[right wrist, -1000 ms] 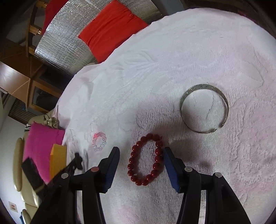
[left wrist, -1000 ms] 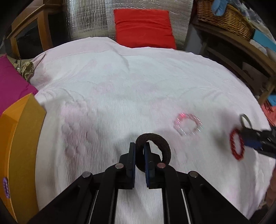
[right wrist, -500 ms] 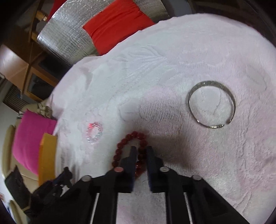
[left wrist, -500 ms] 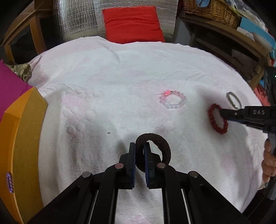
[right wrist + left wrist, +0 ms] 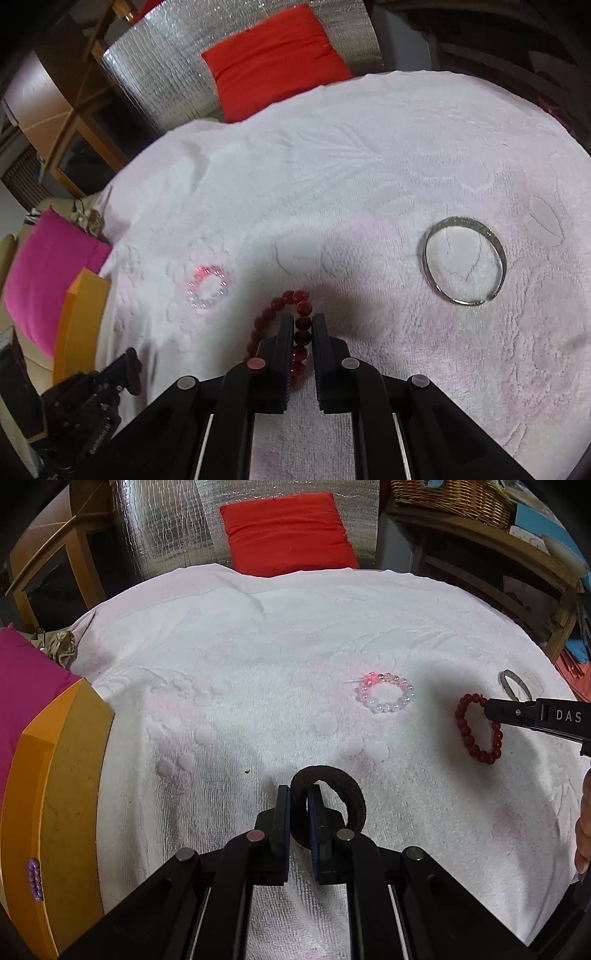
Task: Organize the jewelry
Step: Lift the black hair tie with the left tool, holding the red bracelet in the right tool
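My left gripper [image 5: 299,794] is shut on a dark brown fabric ring [image 5: 343,794] and holds it above the white towel [image 5: 258,657]. My right gripper [image 5: 303,321] is shut on a red bead bracelet [image 5: 275,306]; in the left wrist view the bracelet [image 5: 476,731] hangs from the right gripper [image 5: 493,709] just above the towel. A clear pink bead bracelet [image 5: 384,694] lies on the towel between them, also seen in the right wrist view [image 5: 207,288]. A silver bangle [image 5: 463,260] lies to the right.
An orange box [image 5: 55,775] with a purple bead piece [image 5: 35,878] stands at the left edge, next to a pink cushion [image 5: 26,679]. A red cushion [image 5: 288,531] lies beyond the towel. Wooden shelves and a basket [image 5: 450,494] stand at the right.
My right gripper closed on the red bead bracelet and lifted it a little. My left gripper, still holding the dark ring, drew back from the beads.
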`<state>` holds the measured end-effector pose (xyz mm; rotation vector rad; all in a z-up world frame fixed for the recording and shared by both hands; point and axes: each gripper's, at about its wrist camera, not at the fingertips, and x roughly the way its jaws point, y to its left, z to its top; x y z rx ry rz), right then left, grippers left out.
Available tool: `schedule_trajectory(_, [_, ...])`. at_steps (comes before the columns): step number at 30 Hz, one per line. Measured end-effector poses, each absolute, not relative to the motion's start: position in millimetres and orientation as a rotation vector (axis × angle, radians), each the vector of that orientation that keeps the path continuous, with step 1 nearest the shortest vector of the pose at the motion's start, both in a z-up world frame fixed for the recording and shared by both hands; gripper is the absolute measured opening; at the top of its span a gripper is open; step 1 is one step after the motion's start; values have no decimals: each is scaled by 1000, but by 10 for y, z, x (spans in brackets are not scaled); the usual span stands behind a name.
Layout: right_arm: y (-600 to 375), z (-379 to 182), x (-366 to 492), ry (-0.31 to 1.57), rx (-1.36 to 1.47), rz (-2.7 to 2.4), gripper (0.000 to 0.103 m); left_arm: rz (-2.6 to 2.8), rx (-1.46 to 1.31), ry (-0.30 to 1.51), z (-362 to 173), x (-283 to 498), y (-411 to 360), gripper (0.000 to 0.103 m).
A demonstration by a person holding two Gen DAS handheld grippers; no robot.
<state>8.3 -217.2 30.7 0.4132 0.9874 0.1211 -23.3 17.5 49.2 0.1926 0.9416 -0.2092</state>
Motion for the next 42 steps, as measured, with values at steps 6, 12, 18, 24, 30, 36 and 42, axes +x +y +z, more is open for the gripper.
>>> schedule_trajectory(6, [-2241,288,114,1006,426,81,12,-195,203,952,450,-211,175,9])
schedule_trajectory(12, [-2268,229,134,1014,449,73,25,-192,210,960,423,-197,165,9])
schedule_trajectory(18, [-2165,239,109,985,385,63,21,-188,219,974,370,-182,185,9])
schedule_trajectory(24, [-2084,244,85,978,335,71,11,-184,226,982,336,-182,199,10])
schedule_trajectory(30, [-2131,218,95,992,364,77,11,-192,225,977,327,-178,205,13])
schedule_trajectory(36, [-2158,206,88,996,383,88,12,-209,227,970,341,-195,232,37])
schedule_trajectory(42, [-2205,198,93,1010,412,97,13,-324,183,959,411,-262,283,65])
